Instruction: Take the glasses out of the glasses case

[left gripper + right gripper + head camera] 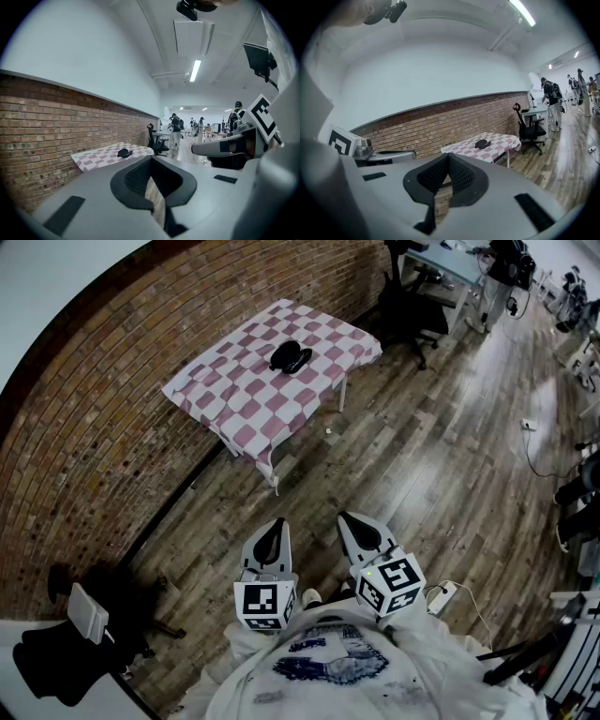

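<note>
**Head view.** The left gripper (273, 524) and the right gripper (351, 518) sit side by side low in the frame, close against the person's torso. Both point forward and slightly downward over the wooden floor (422, 456), and each carries its marker cube at the rear. Neither gripper touches anything. The glasses case (291, 357), a dark object, lies near the middle of a table (225, 399) covered with a pink-and-white checked cloth. The table stands beside the brick wall (103, 409), well apart from both grippers. At this size it cannot be told whether the case is open.

**Left gripper view.** The 2 jaws are pressed together with their tips meeting, and nothing lies between them. Beyond the tips and to their left, the glasses case rests on the checked cloth, far off. The right gripper runs alongside at the right, at about the same height and pointing the same way. An office chair (153, 140) stands past the table.

**Right gripper view.** The 2 jaws meet at their tips and grip nothing. The table with the glasses case appears to the right of the tips, well apart from them. The left gripper shows at the left edge, parallel to this one.
</note>
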A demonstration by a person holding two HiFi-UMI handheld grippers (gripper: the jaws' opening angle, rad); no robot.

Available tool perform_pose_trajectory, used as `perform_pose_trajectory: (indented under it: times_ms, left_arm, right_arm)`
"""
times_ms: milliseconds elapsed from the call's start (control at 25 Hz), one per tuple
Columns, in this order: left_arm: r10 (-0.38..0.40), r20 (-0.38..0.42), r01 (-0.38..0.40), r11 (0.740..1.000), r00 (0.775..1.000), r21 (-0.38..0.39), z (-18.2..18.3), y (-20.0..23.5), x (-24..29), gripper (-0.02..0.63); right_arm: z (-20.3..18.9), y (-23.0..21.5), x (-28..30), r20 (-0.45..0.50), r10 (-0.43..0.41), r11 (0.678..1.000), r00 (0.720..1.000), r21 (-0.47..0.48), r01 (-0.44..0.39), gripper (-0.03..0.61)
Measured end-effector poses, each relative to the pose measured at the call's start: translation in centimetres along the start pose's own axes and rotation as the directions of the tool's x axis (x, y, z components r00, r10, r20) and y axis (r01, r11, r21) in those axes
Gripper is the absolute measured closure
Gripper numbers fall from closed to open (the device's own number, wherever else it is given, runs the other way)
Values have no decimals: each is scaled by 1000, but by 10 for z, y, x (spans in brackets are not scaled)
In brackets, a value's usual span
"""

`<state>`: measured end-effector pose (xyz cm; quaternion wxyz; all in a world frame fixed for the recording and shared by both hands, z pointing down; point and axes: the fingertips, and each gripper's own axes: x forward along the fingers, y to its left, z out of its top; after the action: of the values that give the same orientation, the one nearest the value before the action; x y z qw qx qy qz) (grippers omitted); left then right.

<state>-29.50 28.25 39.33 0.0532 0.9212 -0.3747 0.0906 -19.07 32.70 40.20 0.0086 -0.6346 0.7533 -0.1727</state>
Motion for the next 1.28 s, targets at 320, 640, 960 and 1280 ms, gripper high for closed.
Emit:
perform_pose_trajectory:
  times_ms: [320, 640, 960, 1280]
  left_arm:
    - [16, 11, -16, 1000, 1000, 4, 16, -53, 4, 606]
    - [48, -2, -48, 999, 999, 10, 9, -100, 23, 606]
    - [74, -12, -74, 997, 997, 16, 11, -115, 32, 606]
    - [72, -5, -72, 997, 997, 16, 11, -104, 59, 606]
  right_arm:
    - [20, -31, -39, 16, 15, 1000, 1000, -16, -15, 565]
    - [16, -70, -62, 17, 61, 998, 998, 16, -61, 565]
    - [22, -93, -72, 23, 75, 997, 997, 33, -76, 565]
    - [23, -110, -54, 14, 70, 997, 997, 32, -70, 565]
